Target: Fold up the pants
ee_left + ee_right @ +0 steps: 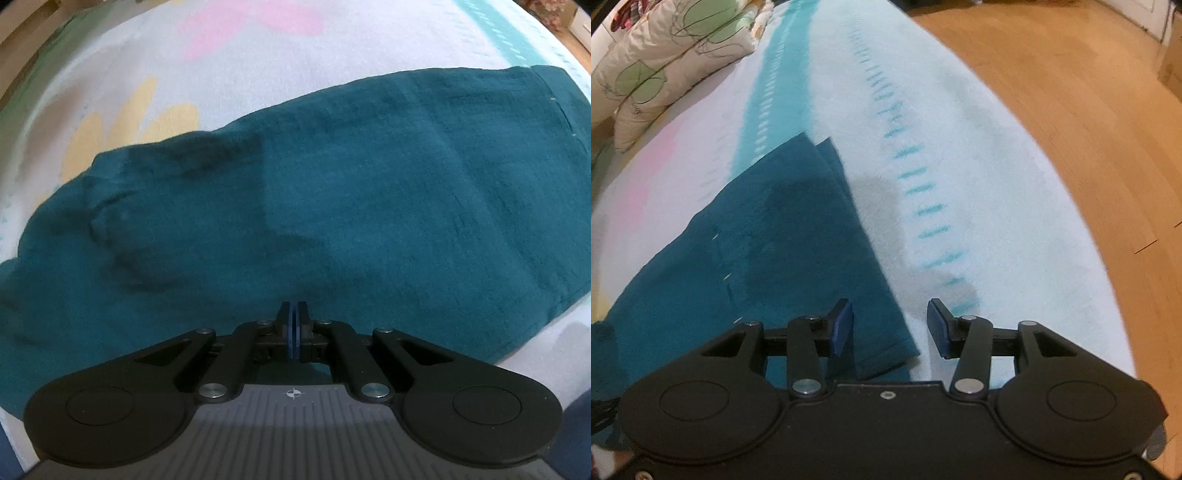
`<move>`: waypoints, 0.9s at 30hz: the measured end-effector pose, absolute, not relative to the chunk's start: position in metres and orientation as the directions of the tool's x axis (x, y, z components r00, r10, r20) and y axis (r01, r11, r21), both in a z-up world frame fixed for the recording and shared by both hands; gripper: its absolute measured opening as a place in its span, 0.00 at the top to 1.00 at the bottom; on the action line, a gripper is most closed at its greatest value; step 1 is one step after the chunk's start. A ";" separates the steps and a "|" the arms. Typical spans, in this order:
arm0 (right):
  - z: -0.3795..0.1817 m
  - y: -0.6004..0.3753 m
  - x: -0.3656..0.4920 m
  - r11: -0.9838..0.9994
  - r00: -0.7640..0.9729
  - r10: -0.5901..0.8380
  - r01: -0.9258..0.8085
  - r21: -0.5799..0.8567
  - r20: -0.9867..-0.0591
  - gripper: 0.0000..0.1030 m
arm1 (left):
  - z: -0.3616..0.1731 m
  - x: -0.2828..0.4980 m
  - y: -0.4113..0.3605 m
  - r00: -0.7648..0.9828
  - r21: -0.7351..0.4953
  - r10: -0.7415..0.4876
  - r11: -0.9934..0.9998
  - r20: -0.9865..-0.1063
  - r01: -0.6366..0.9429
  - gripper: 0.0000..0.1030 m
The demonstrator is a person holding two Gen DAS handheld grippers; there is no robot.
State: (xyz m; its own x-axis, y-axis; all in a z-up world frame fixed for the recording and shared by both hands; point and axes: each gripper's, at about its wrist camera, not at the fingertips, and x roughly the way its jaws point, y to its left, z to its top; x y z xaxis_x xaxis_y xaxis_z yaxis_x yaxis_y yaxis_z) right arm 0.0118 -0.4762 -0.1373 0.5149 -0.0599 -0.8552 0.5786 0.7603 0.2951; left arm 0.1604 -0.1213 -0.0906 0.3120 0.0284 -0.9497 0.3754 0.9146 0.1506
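Dark teal pants (332,206) lie folded lengthwise on a bed, running from lower left to upper right in the left wrist view. My left gripper (294,325) is shut, empty, hovering over the pants' near edge around mid-length. In the right wrist view the pants' hem end (783,236) lies left of centre, two layers showing at the edge. My right gripper (890,328) is open; its left pad (842,328) is over the hem corner and its right pad (938,328) over the blanket.
The bed is covered by a white blanket (945,155) with teal stripes, pink and yellow patches (122,122). A floral pillow (665,62) lies at the far left. Wooden floor (1089,129) lies past the bed's right edge.
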 end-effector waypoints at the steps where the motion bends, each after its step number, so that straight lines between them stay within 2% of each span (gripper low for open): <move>1: -0.137 -0.475 0.012 0.766 0.516 -0.055 0.571 0.295 -0.855 0.56 | -0.091 0.161 -0.122 0.311 0.152 0.030 0.914 -0.950 0.376 0.97; 3: -0.134 -0.470 0.010 0.789 0.512 -0.079 0.557 0.261 -0.855 0.79 | -0.091 0.161 -0.122 0.309 0.150 0.030 0.916 -0.951 0.372 0.97; 4: -0.130 -0.467 0.008 0.798 0.519 -0.084 0.546 0.254 -0.851 0.82 | -0.091 0.163 -0.121 0.307 0.146 0.028 0.918 -0.951 0.369 0.97; 6: -0.121 -0.464 0.001 0.804 0.532 -0.087 0.536 0.256 -0.843 0.88 | -0.091 0.163 -0.119 0.302 0.136 0.021 0.921 -0.953 0.366 0.97; 10: -0.114 -0.460 -0.013 0.806 0.513 -0.100 0.544 0.234 -0.853 0.88 | -0.091 0.165 -0.114 0.302 0.134 0.019 0.921 -0.953 0.366 0.97; 11: -0.119 -0.463 -0.012 0.808 0.498 -0.082 0.540 0.235 -0.863 0.86 | -0.091 0.165 -0.115 0.302 0.136 0.021 0.921 -0.953 0.366 0.97; 14: -0.122 -0.468 -0.015 0.801 0.537 -0.097 0.542 0.254 -0.838 0.70 | -0.088 0.165 -0.118 0.306 0.141 0.021 0.917 -0.952 0.374 0.97; 15: -0.121 -0.472 -0.017 0.785 0.561 -0.098 0.551 0.283 -0.822 0.61 | -0.086 0.165 -0.119 0.307 0.138 0.019 0.917 -0.952 0.373 0.97; 17: -0.121 -0.482 -0.019 0.745 0.619 -0.063 0.551 0.375 -0.783 0.49 | -0.085 0.167 -0.120 0.305 0.137 0.019 0.918 -0.952 0.373 0.97; 24: -0.143 -0.505 0.002 0.730 0.620 0.062 0.507 0.459 -0.782 0.48 | -0.091 0.163 -0.125 0.315 0.151 0.031 0.918 -0.949 0.366 0.97; 27: -0.150 -0.506 0.010 0.731 0.658 0.104 0.458 0.506 -0.745 0.48 | -0.092 0.162 -0.124 0.313 0.142 0.024 0.922 -0.949 0.360 0.97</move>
State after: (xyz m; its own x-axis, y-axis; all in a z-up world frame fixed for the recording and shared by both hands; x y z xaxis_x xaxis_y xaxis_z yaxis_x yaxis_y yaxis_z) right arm 0.0100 -0.5062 -0.1500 0.6584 0.1037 -0.7455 0.4576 0.7312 0.5059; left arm 0.1623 -0.1240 -0.0918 0.3131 0.0245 -0.9494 0.3599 0.9220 0.1425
